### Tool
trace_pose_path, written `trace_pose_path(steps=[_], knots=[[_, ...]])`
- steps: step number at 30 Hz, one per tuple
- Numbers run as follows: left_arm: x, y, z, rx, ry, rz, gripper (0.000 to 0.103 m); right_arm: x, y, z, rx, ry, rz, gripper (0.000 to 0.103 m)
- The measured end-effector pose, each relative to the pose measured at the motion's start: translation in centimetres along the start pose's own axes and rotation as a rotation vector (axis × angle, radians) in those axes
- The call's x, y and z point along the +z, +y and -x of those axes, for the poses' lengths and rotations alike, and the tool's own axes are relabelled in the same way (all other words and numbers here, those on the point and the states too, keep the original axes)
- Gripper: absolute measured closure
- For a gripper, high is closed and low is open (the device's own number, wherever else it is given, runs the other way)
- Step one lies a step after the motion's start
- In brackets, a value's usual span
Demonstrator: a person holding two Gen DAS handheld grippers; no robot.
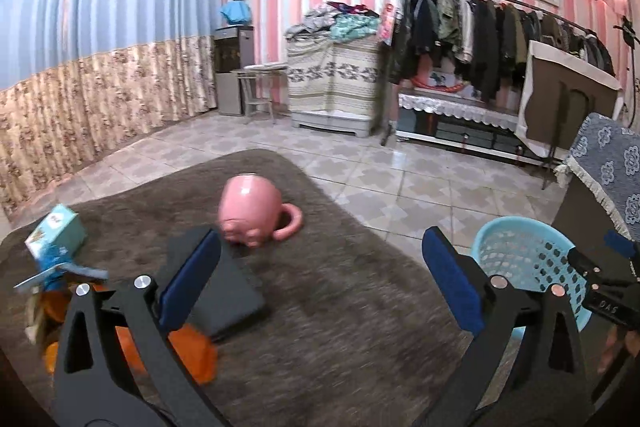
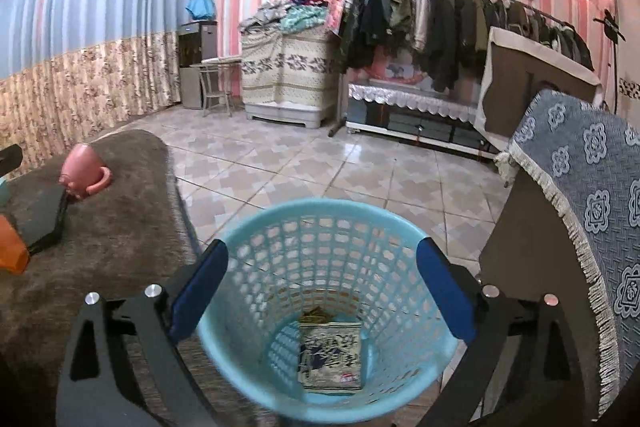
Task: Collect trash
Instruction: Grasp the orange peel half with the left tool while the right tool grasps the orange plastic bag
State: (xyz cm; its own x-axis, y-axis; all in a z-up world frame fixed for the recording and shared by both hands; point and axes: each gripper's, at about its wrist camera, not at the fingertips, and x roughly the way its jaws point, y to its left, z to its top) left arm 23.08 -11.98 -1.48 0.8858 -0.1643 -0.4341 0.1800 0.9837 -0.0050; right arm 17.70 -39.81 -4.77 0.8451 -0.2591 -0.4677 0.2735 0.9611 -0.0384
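Hovering, right hand-held gripper (image 2: 322,281): jaws spread wide and empty, poised over the mouth of the light-blue trash basket (image 2: 240,339).
Trash in basket: a printed packet (image 2: 330,355) lies flat on the basket's bottom, directly below and between the open fingers, not touching them; a small darker scrap (image 2: 316,315) sits just behind it.
Left hand-held gripper (image 1: 322,281): jaws wide, holding nothing, above the brown carpet-covered tabletop (image 1: 340,327).
Tabletop items: overturned pink mug (image 1: 252,207) near the far edge; black flat case (image 1: 228,291) under the left finger; teal box (image 1: 60,229) at the left edge; orange thing (image 1: 192,351) at the near left.
Basket position: on the tiled floor, just beside the tabletop's right edge.
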Motion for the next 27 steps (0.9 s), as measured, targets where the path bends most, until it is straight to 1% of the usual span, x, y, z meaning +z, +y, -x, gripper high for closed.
trace_pose_path(steps=[5,9,13,17,20,24,27], knots=[[-0.9,3.7,3.1,0.060,-0.017,0.018,0.005,-0.2,2.8,2.0,0.057,-0.023,0.013,0.008],[-2.4,7.4,5.8,0.113,-0.017,0.044,0.006,-0.5,6.0,3.5,0.112,-0.032,0.041,0.008],[-3.8,11.2,8.1,0.174,-0.011,0.086,0.005,-1.6,9.3,5.0,0.169,-0.035,0.063,0.005],[-6.1,15.6,10.3,0.234,0.017,0.145,0.005,-2.4,12.6,6.0,0.216,-0.034,0.106,0.005],[-7.8,18.2,11.6,0.283,0.038,0.171,0.006,-3.2,14.6,6.7,0.256,-0.030,0.123,0.005],[-9.9,21.7,13.1,0.333,0.064,0.216,0.006,-4.5,18.2,7.5,0.319,-0.013,0.172,0.005],[-11.5,23.2,13.6,0.373,0.082,0.230,0.005,-5.6,20.6,7.8,0.357,-0.002,0.214,0.005]])
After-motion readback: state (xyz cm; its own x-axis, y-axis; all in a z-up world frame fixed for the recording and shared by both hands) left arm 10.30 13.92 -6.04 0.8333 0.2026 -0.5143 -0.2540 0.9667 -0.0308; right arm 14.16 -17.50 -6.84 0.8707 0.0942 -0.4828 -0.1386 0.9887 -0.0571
